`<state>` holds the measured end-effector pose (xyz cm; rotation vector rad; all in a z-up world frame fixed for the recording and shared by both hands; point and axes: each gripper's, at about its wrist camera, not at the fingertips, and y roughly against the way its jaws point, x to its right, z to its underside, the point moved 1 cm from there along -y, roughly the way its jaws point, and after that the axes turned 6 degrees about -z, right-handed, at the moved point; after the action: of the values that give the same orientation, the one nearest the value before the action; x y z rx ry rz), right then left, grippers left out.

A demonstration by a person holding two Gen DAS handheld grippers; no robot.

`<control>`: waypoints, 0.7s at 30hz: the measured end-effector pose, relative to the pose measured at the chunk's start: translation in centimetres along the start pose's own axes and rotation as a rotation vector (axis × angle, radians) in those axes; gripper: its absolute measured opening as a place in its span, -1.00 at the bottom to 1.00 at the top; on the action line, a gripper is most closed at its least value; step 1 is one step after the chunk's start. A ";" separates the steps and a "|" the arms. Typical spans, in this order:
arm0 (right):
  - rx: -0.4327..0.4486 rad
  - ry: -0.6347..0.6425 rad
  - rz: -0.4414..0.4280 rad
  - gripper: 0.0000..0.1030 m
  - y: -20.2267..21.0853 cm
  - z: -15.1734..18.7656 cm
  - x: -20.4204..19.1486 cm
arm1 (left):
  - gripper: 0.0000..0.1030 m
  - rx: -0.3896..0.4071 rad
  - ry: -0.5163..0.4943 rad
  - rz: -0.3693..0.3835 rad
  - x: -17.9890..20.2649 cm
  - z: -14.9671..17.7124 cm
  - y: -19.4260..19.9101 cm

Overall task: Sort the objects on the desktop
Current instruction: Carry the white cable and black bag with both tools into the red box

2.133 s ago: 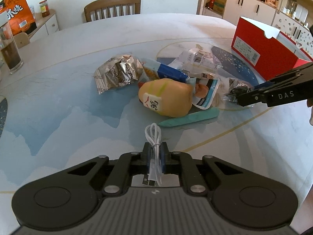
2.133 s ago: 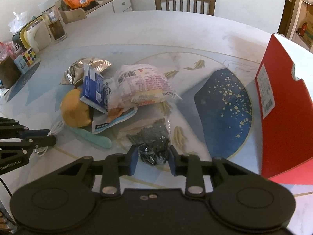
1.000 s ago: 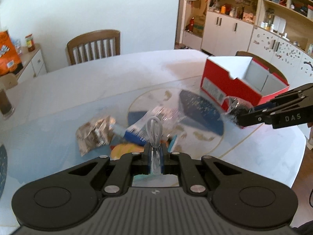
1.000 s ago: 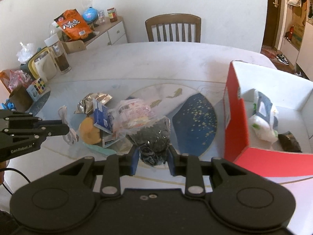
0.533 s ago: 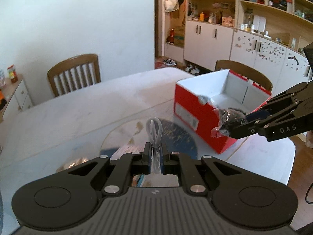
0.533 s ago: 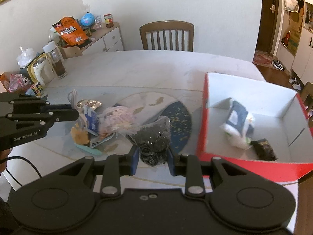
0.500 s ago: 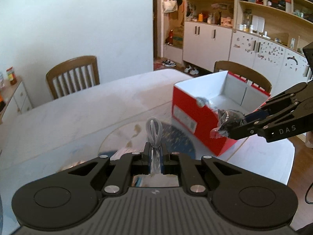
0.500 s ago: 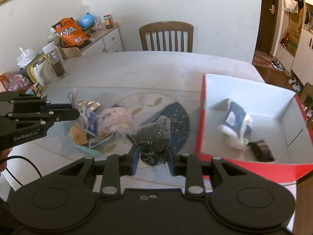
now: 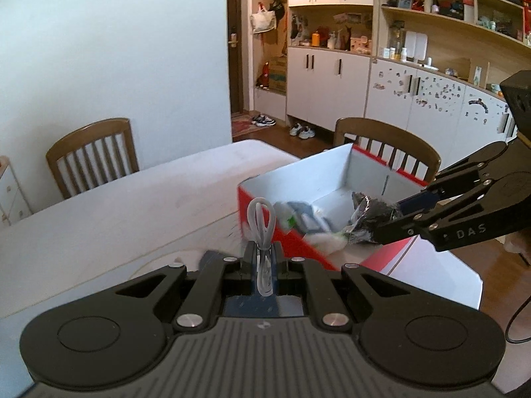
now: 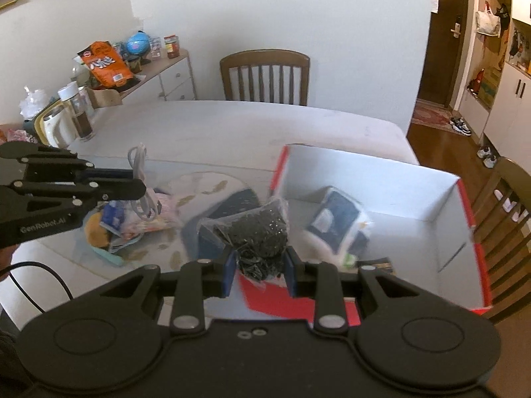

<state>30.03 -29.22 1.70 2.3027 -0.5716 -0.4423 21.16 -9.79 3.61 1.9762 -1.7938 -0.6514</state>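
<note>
Over the near rim of the red box, a clear bag of dark bits is clamped by the right gripper, its contents blurred. A looped white cable is pinched in the left gripper, above the table edge; the snack pile is partly hidden.

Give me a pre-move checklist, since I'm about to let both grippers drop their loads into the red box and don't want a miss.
1. Right gripper shut on the dark bag: ok.
2. Left gripper shut on the white cable: ok.
3. Dark bag over the red box opening: cannot tell; in the right wrist view it hangs at the near rim, while the left wrist view suggests it is over the inside.
4. White cable over the opening: not ok; it appears short of the box's near corner.
5. Free space in the box: ok; bare white floor beside the blue-and-white pack.
6. Grippers apart from each other: ok.
</note>
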 end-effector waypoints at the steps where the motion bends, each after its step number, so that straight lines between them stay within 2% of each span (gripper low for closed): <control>1: 0.001 -0.002 0.005 -0.44 0.1 0.0 0.4 | -0.86 0.004 -0.004 0.002 0.4 -0.4 -0.3; 12: 0.024 -0.027 0.072 -0.44 0.2 -0.4 6.4 | -0.86 0.020 -0.068 0.069 5.0 -3.8 -3.7; 21: 0.017 -0.032 0.123 -0.44 -1.2 -0.7 10.6 | -0.86 -0.030 -0.139 0.108 7.7 -5.4 -7.5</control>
<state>39.63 -33.52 -0.22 2.2653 -0.7315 -0.4168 30.91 -16.78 3.14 1.8398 -1.9447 -0.7934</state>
